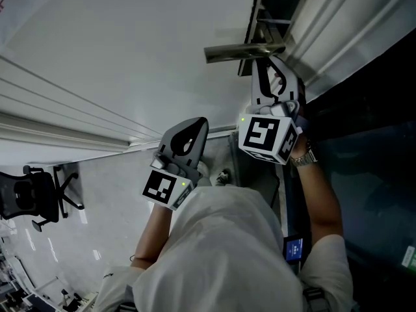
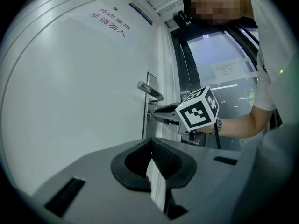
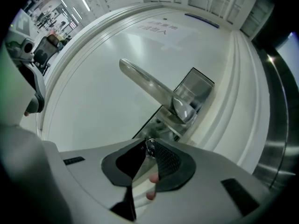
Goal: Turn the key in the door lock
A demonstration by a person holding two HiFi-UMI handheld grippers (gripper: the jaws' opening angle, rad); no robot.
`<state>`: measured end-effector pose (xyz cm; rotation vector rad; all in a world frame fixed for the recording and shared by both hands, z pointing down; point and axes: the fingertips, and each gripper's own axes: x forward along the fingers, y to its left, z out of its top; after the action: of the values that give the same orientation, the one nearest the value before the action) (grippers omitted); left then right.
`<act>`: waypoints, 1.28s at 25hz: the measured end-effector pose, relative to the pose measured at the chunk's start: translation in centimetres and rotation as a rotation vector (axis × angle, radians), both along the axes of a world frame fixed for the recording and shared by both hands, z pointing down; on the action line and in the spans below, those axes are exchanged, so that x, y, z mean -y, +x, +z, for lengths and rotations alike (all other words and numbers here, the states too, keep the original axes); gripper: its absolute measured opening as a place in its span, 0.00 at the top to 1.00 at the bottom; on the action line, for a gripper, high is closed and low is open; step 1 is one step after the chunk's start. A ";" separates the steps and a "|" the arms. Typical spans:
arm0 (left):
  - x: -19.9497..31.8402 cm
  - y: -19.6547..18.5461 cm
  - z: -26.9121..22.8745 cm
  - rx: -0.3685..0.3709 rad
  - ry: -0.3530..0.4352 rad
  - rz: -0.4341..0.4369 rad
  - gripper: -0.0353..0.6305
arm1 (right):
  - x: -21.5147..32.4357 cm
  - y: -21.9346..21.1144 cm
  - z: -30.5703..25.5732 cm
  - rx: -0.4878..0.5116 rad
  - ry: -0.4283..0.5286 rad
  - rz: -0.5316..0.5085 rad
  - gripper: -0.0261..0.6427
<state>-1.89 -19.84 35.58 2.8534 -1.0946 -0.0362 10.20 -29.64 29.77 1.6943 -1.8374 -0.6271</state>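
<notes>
A white door (image 1: 130,51) carries a metal lever handle (image 1: 244,51) on a lock plate (image 3: 194,90). My right gripper (image 1: 263,60) points level at the plate just below the handle (image 3: 147,80). Its fingertips (image 3: 147,147) are closed on a small metal key (image 3: 150,146) with a ring, which sits at the lock. The left gripper view shows this gripper (image 2: 161,112) against the plate under the handle (image 2: 149,90). My left gripper (image 1: 197,125) hangs further left, away from the lock and facing the bare door. Its jaws (image 2: 150,142) meet at the tips with nothing between them.
A dark glass panel (image 1: 370,168) and the door frame (image 1: 338,31) stand right of the door. A black office chair (image 1: 36,197) sits on the floor at far left. Red lettering (image 2: 110,22) is printed high on the door.
</notes>
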 end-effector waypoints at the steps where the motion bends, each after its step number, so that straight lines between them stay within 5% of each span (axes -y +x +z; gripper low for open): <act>1: 0.0 0.0 0.0 0.000 -0.001 -0.001 0.94 | 0.0 0.0 0.0 0.012 0.000 0.001 0.87; 10: 0.0 0.1 0.1 -0.001 -0.006 -0.003 0.94 | 0.0 0.1 -0.2 0.146 0.002 -0.002 0.86; 14: 0.0 0.0 0.2 0.003 -0.008 -0.003 0.94 | 0.1 0.4 -0.5 0.315 -0.007 -0.008 0.94; 19: 0.1 -0.3 0.4 0.011 -0.016 -0.005 0.94 | 0.1 0.6 -0.6 0.406 -0.005 0.003 0.94; 25: 0.1 0.0 0.2 0.008 -0.008 -0.001 0.94 | 0.2 1.3 -0.5 0.713 -0.062 -0.015 0.94; 32: 0.0 -0.3 0.5 0.018 -0.013 0.001 0.94 | 0.3 2.2 -0.1 1.185 -0.153 -0.022 0.94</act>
<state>-2.15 -19.82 36.07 2.8478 -1.0930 -0.0040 12.40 -29.93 29.69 2.1131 -2.5175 0.6941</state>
